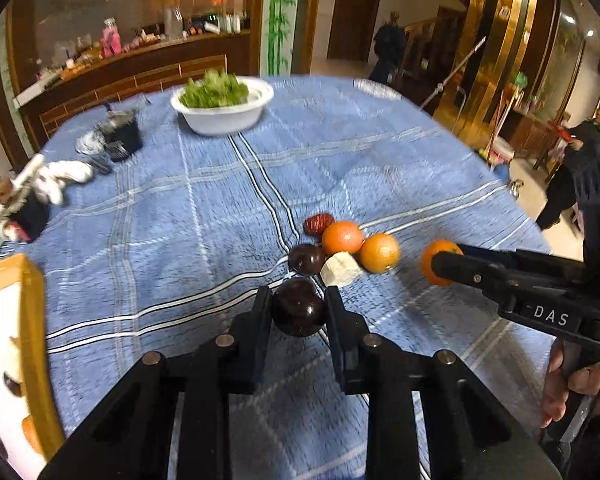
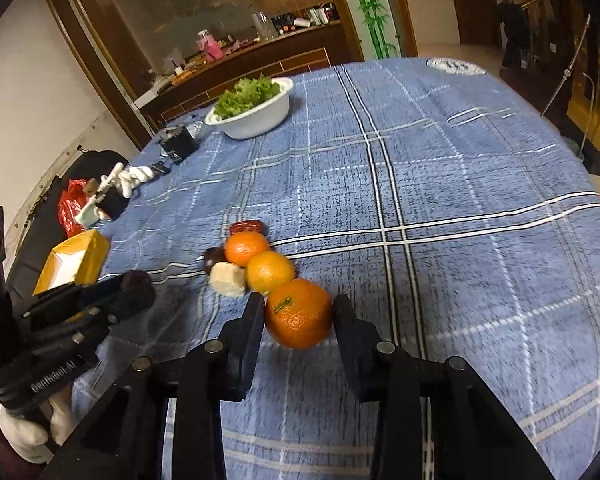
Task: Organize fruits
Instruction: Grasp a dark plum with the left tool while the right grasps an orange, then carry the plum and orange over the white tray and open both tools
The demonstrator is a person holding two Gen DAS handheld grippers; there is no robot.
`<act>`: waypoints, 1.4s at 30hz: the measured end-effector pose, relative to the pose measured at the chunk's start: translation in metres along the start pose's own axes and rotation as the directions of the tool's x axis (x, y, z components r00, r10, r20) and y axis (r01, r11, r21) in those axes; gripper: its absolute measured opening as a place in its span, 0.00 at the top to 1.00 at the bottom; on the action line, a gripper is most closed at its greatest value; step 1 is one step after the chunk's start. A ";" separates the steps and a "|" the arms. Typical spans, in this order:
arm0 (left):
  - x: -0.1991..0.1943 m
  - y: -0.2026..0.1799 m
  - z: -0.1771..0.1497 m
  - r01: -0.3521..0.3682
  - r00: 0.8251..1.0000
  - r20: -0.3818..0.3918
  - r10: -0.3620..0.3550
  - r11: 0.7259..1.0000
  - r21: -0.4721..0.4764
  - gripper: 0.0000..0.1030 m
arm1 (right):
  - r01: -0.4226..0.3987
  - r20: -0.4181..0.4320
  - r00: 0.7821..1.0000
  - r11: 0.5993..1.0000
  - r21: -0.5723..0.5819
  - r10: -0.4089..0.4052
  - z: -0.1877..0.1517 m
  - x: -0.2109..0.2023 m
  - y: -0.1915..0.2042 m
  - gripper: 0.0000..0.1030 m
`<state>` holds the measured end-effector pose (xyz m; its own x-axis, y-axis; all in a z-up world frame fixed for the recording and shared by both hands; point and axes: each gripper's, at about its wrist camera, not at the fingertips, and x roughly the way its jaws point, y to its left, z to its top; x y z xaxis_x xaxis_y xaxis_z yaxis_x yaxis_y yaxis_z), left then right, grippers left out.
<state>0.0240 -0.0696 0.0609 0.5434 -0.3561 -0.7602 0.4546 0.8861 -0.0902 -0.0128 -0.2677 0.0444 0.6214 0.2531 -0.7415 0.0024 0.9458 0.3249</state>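
Your left gripper [image 1: 299, 300] pinches a dark round fruit [image 1: 299, 307] between its fingers, low in the centre of the left wrist view, over the blue plaid tablecloth [image 1: 204, 208]. Your right gripper [image 2: 299, 307] clamps an orange [image 2: 299, 313] at lower centre of the right wrist view — both fingers pressed to its sides. In a cluster just above centre of that view lie two more oranges [image 2: 246, 248] [image 2: 270, 272], touching each other, with a pale cut chunk [image 2: 228, 279], a second dark fruit [image 2: 214, 258] and a red date [image 2: 248, 226] (partly behind the upper orange). A white bowl of greens [image 2: 256, 114] sits in the upper left — well apart from the fruit. A yellow box [image 2: 74, 266] rests at the left edge.
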 end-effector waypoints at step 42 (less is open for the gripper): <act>-0.159 0.289 -0.122 -0.336 0.921 0.013 0.390 0.810 -0.481 0.35 | -0.302 -0.253 0.946 0.828 -0.472 0.200 -0.090 0.098 0.381 0.59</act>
<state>-0.0168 0.2792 0.0773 0.6864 0.0136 -0.7271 -0.1539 0.9799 -0.1270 -0.0213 0.1356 0.0429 0.3903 0.4806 -0.7853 -0.5555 0.8031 0.2154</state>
